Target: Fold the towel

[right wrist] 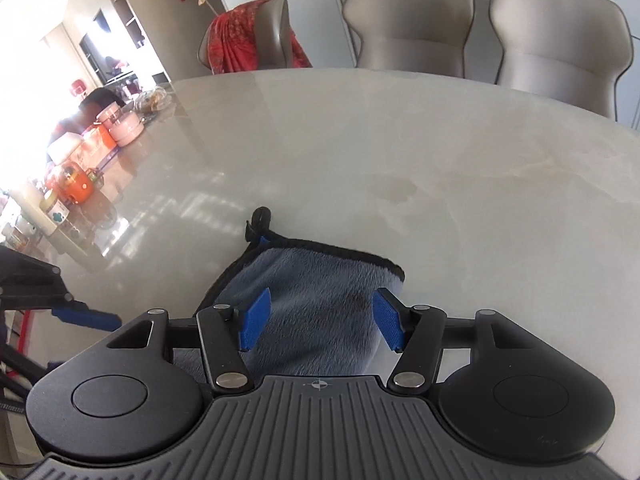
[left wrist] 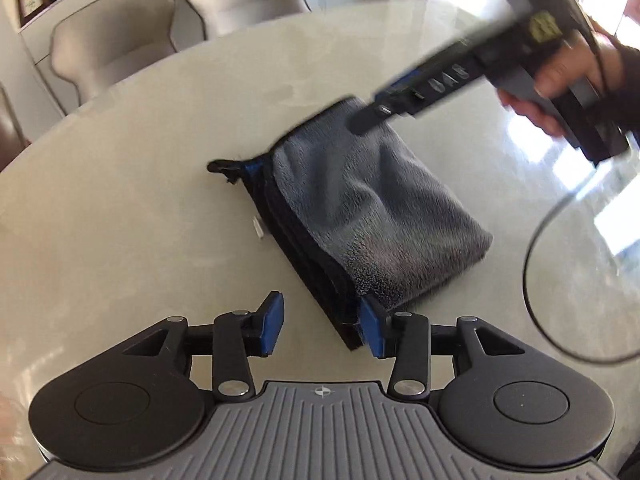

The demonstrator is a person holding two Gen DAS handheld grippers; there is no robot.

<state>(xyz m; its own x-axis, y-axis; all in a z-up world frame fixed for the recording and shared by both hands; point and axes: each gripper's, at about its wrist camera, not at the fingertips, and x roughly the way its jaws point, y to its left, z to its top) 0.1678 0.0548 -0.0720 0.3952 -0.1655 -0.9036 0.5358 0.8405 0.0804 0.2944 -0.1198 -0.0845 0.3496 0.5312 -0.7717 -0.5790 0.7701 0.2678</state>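
Since the grey towel (left wrist: 360, 216) already lies on the table (left wrist: 140, 200) as a compact stack of several layers, the folding looks essentially finished; at most a final pat or squaring of edges seems left. Left gripper (left wrist: 322, 326) sits at the towel's near corner, fingers spread and holding nothing. Right gripper (right wrist: 320, 320) hangs over the towel's far end, fingers likewise apart and empty

Folded towel (left wrist: 360, 216) on table (left wrist: 140, 200); chairs (right wrist: 408, 20) behind; right gripper (left wrist: 362, 118) apparently over far corner.
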